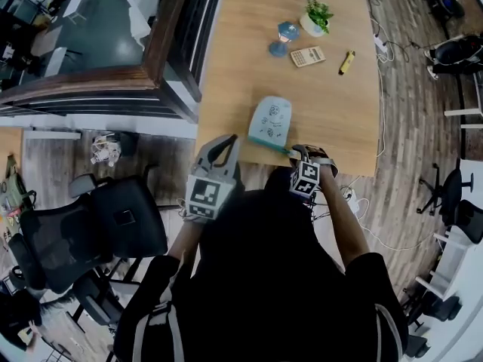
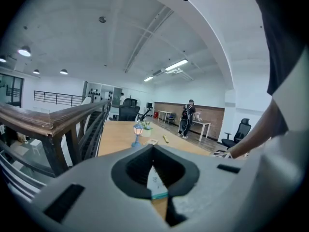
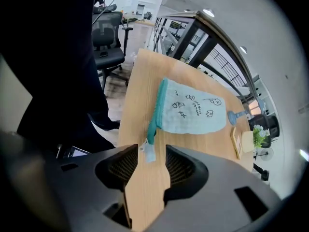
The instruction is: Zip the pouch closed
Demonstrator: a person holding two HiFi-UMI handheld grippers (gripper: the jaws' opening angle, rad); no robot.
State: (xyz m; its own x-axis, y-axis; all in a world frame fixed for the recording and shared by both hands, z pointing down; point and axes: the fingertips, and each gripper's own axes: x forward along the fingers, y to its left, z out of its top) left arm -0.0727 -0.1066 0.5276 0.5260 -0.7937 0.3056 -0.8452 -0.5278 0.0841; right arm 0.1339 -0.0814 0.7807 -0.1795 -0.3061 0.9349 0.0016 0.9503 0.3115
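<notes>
The pouch (image 1: 270, 119) lies flat at the surface's (image 1: 332, 111) near edge, its teal zip (image 3: 155, 111) along the side closest to the person. The pull tab (image 3: 147, 151) rests on the surface at the zip's end. It sits between the spread jaws of the right hand-held gripper (image 3: 148, 166), which do not touch it. The left hand-held gripper (image 2: 153, 149) hovers over the same near edge, closed and holding nothing. Whether the teeth are meshed is too small to tell; I judge the pull ungrasped and the closing stroke undone.

Counted: one pouch, one pull tab, two hand-held grippers. At the surface's far end are one potted plant (image 1: 317, 13), one small blue lamp (image 1: 283, 38), one calculator (image 1: 307, 56) and one yellow marker (image 1: 346, 62).
</notes>
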